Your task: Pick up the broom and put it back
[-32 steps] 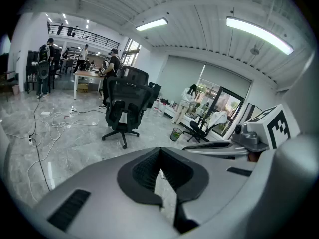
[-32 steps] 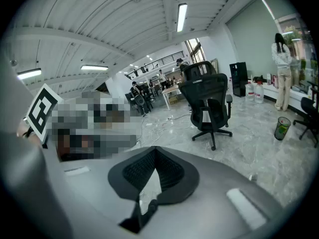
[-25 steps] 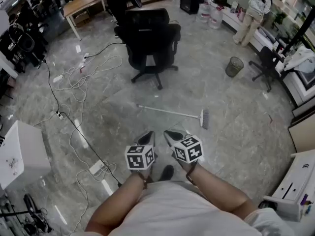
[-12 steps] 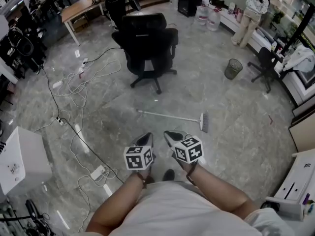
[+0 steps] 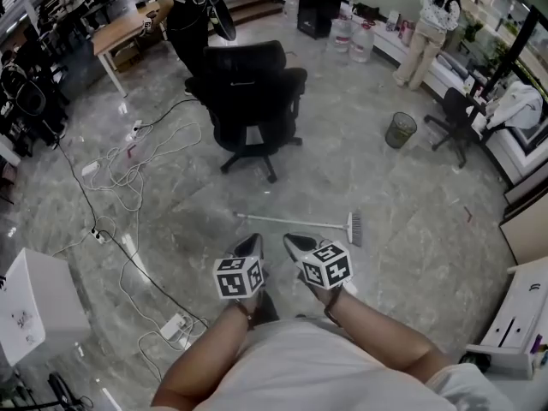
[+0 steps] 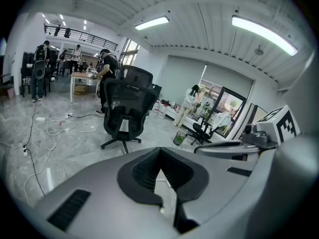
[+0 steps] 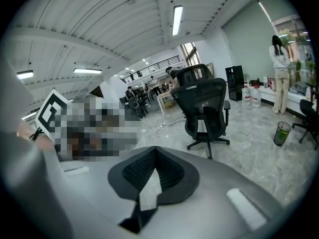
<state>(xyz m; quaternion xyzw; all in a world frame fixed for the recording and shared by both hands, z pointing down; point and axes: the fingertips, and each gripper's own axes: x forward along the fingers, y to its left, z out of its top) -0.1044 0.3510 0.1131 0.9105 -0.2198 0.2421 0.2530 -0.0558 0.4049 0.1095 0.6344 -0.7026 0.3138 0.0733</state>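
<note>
The broom (image 5: 300, 223) lies flat on the grey marble floor, its thin pale handle pointing left and its bristle head (image 5: 354, 228) at the right. In the head view my left gripper (image 5: 252, 244) and right gripper (image 5: 294, 243) are held side by side just short of the handle, above the floor. Both are shut with nothing between their jaws. The left gripper view shows my left gripper (image 6: 159, 151) with its tips met, and the right gripper view shows my right gripper (image 7: 155, 150) the same way. Neither touches the broom.
A black office chair (image 5: 248, 92) stands beyond the broom. Loose cables (image 5: 128, 174) and a power strip (image 5: 171, 324) trail over the floor at left, by a white box (image 5: 38, 302). A mesh bin (image 5: 399, 129), another chair (image 5: 454, 118) and a standing person (image 5: 428, 24) are at the far right.
I have moved forward: the broom and the chair lie nearer to both grippers than before. The jaws have stayed shut and empty.
</note>
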